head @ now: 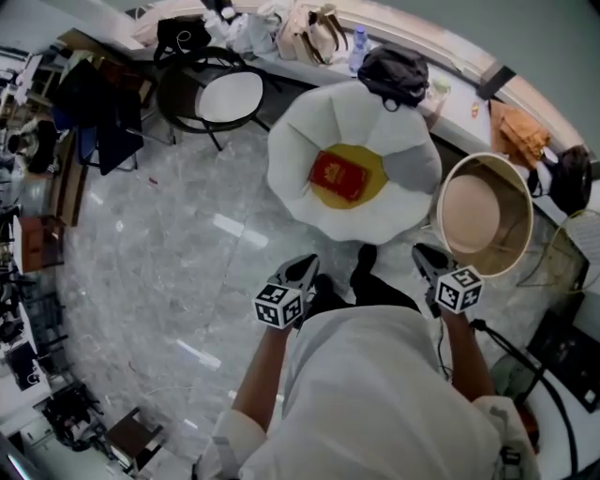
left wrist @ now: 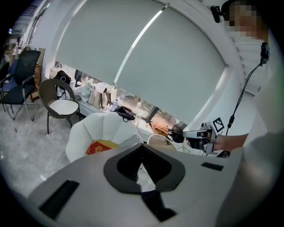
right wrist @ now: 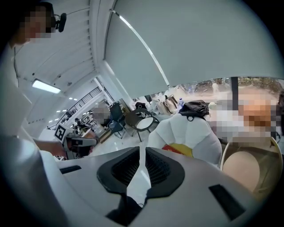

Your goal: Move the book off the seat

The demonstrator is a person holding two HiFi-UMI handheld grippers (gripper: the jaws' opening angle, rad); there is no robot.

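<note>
A red book (head: pixel 338 176) lies on the yellow seat cushion (head: pixel 367 174) of a white petal-shaped chair (head: pixel 292 159), straight ahead of me. Both grippers hang short of the chair, above the floor. My left gripper (head: pixel 302 269) is shut and holds nothing; in its own view the book (left wrist: pixel 98 146) shows beyond its jaws. My right gripper (head: pixel 427 258) is shut too, with nothing between its fingers. In the right gripper view a strip of the red book (right wrist: pixel 173 149) and the cushion (right wrist: pixel 186 150) peeks over the jaws.
A round beige chair (head: pixel 480 214) stands right of the white one. A dark-framed chair with a white seat (head: pixel 228 97) stands to the left. A black bag (head: pixel 394 69) rests at the white chair's back. A cluttered ledge (head: pixel 309 28) runs behind. Marble floor (head: pixel 159 272) spreads left.
</note>
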